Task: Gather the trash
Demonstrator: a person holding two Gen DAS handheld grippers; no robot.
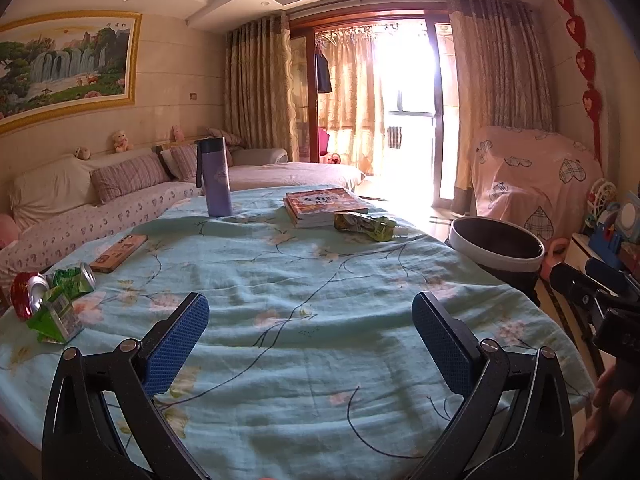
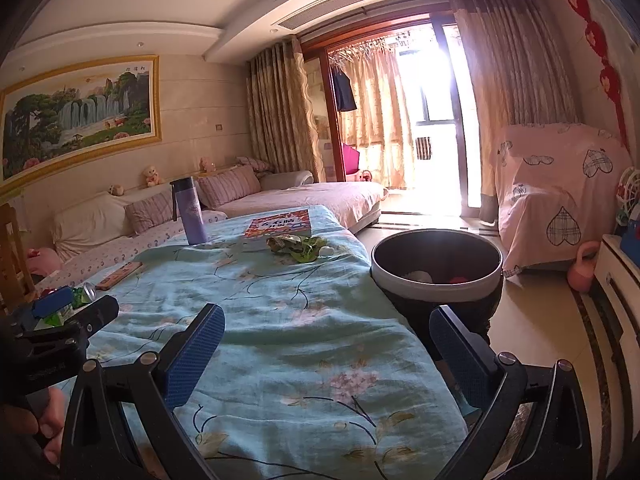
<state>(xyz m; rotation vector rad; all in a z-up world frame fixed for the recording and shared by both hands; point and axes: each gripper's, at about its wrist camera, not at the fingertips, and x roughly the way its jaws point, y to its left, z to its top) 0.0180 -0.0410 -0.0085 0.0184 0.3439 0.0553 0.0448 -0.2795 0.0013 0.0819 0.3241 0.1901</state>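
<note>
Left wrist view: the left gripper (image 1: 310, 334) hovers spread wide and empty over the tablecloth (image 1: 304, 272). Off to its left, near the table edge, lie the crushed cans (image 1: 34, 290) and green wrappers (image 1: 56, 316), nearer this hand. The right gripper (image 2: 326, 344), also agape and empty, sits just beside the bin (image 2: 436, 272); another wrapper (image 2: 300, 248) lies crosswise ahead by the book (image 2: 280, 224).
</note>
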